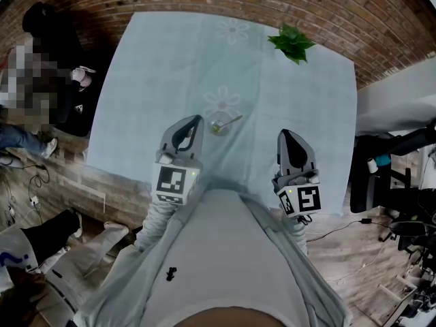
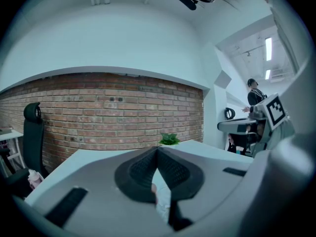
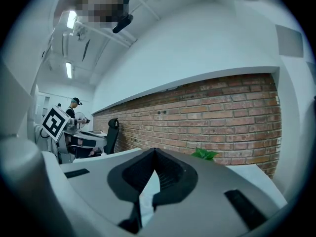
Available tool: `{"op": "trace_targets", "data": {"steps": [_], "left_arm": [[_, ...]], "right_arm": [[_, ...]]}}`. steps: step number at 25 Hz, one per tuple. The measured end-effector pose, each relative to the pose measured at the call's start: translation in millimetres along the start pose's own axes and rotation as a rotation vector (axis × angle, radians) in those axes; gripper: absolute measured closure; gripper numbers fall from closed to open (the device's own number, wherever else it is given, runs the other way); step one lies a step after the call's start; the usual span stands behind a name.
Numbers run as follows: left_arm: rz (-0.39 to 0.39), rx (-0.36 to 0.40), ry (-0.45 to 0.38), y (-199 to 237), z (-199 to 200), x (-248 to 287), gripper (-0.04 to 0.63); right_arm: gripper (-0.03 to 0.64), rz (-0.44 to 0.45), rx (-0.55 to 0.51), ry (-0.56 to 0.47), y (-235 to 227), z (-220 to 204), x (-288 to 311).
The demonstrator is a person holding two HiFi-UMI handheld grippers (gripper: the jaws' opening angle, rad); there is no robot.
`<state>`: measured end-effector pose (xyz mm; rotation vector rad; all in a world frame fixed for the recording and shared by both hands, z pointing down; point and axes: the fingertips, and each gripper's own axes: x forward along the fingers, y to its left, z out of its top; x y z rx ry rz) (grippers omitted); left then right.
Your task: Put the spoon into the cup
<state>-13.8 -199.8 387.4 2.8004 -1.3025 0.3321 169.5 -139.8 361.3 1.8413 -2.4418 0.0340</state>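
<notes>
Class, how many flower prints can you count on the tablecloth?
2: one flower print near the far edge of the tablecloth, left of the plant; another just behind the cup. The covered near end may hide more.

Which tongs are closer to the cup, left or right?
Left. The left tongs sit just beside the cup, on its left; the right tongs are farther away, off to its right.

The tabletop (image 1: 150, 80) is bare across its left half and far middle. A cup (image 1: 219, 124) with a spoon (image 1: 234, 120) leaning out stands near the near edge, just beside the left tongs (image 1: 197, 119) and apart from the right tongs (image 1: 285, 133). A leafy plant (image 1: 291, 43) occupies the far right corner. A brick wall (image 1: 354, 19) closes off the far edge.
</notes>
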Motion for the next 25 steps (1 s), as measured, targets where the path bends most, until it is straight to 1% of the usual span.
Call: {"op": "trace_targets", "data": {"steps": [6, 25], "left_arm": [[0.005, -0.002, 0.001, 1.0, -1.8, -2.2, 0.577], [0.01, -0.007, 0.005, -2.0, -3.3, -6.4, 0.577]], "right_arm": [[0.601, 0.012, 0.005, 0.004, 3.6, -1.7, 0.8], [0.601, -0.001, 0.021, 0.012, -1.1, -3.6, -3.8]]}}
